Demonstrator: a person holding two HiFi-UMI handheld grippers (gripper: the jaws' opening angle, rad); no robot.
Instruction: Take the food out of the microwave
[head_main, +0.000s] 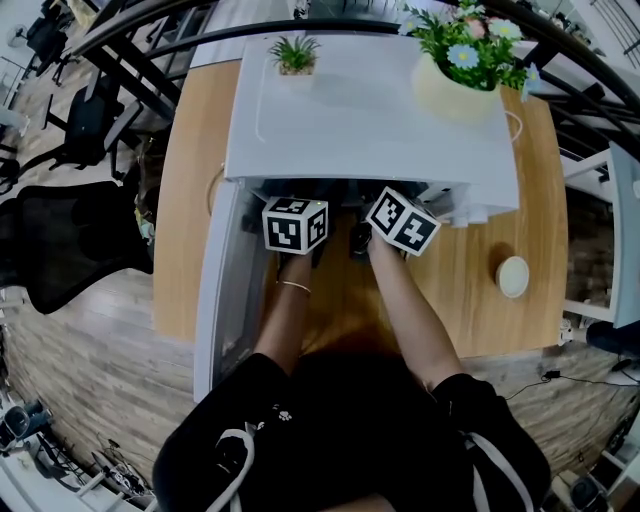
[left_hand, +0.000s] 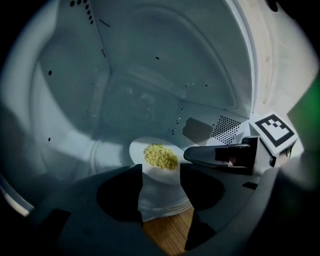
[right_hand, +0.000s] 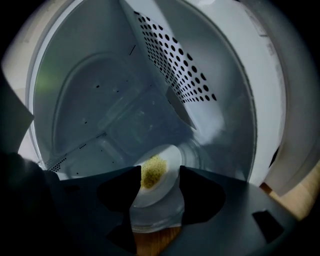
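A white plate with a small heap of yellow food sits on the glass turntable inside the open white microwave. My left gripper is open, and the plate's near rim shows between its dark jaws. My right gripper is also open and frames the same plate and food from the right side. One of its fingers shows beside the plate in the left gripper view. In the head view only the marker cubes show at the microwave's mouth; the jaws are hidden inside.
The microwave door hangs open to the left of my arms. A small potted plant and a flower pot stand on top of the microwave. A white round lid lies on the wooden table at the right.
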